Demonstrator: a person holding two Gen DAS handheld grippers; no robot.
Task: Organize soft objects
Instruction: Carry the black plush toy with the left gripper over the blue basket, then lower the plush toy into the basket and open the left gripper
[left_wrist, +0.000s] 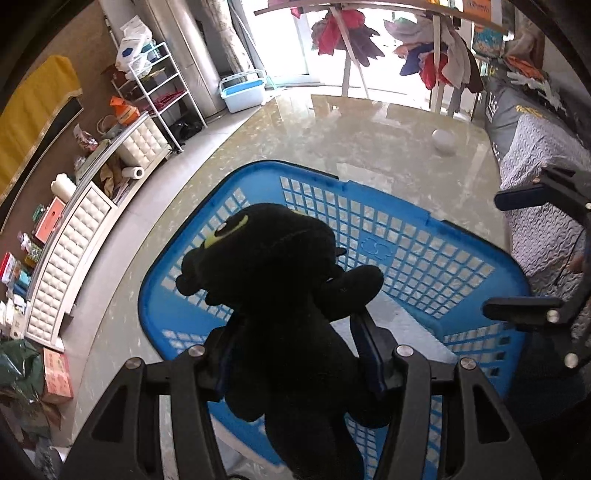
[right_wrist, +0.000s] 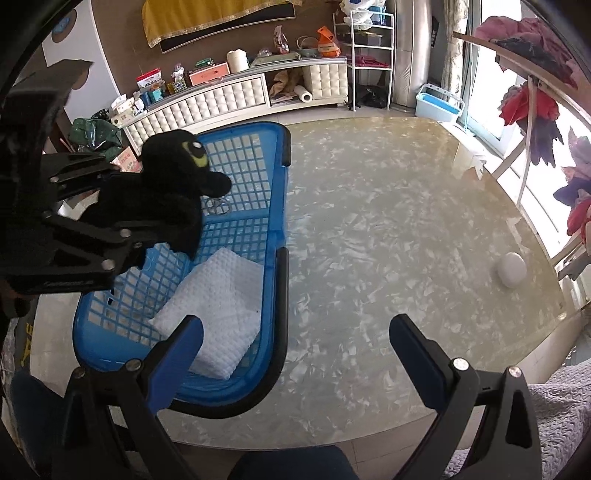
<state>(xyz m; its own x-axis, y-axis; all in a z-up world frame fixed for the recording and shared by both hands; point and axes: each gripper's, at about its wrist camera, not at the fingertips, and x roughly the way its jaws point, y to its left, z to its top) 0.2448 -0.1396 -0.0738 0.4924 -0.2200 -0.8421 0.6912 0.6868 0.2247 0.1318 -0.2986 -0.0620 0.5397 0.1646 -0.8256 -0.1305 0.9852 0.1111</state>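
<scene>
The left gripper (left_wrist: 295, 354) is clenched on a black plush toy with yellow-green eyes (left_wrist: 273, 280), its blue pads pressed into the toy's body and holding it in the air over the blue plastic lattice basket (left_wrist: 436, 258) at the left side of the glossy marbled beige table (right_wrist: 388, 221). The toy's lower half hangs down past the bottom of the left wrist view and is cut off; its dark fabric shows almost no detail beyond the eyes. In the basket lies a folded white waffle-textured cloth (right_wrist: 218, 306), its near corner hidden behind a finger of the right gripper (right_wrist: 295, 339). That gripper is released, jaws wide apart over bare table, grasping nothing. A small white round object (right_wrist: 511, 269) sits far right on the table, too small to identify
</scene>
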